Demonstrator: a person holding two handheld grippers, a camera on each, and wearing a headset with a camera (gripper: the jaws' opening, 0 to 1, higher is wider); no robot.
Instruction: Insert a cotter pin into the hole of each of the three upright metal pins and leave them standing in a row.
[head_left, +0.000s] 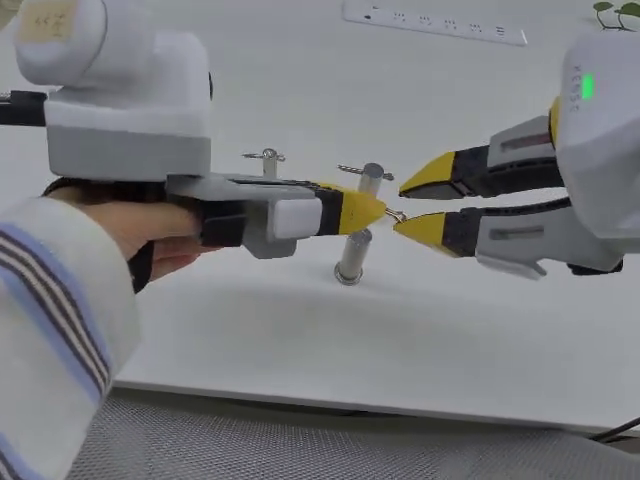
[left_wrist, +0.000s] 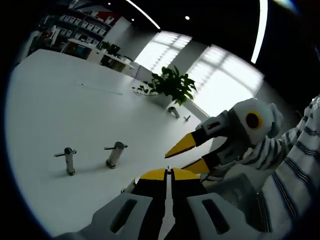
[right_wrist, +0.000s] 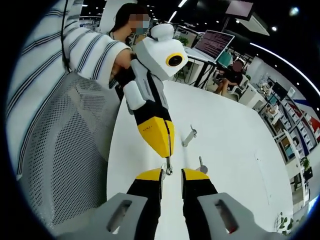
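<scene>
Handing over cotter pin (head_left: 396, 214): left claw (head_left: 376, 210) clamped on it, right claw (head_left: 398, 207) open around its loop; premature left release likely drops it near the bare metal pin (head_left: 352, 260).

You're in an open-plan office. The long white table (left_wrist: 60, 100) has a power strip (head_left: 435, 22) at its far edge. Shelves (left_wrist: 75, 35), a potted plant (left_wrist: 172, 85), big windows (left_wrist: 220, 75) and a laptop screen (right_wrist: 216, 44) surround it.
</scene>
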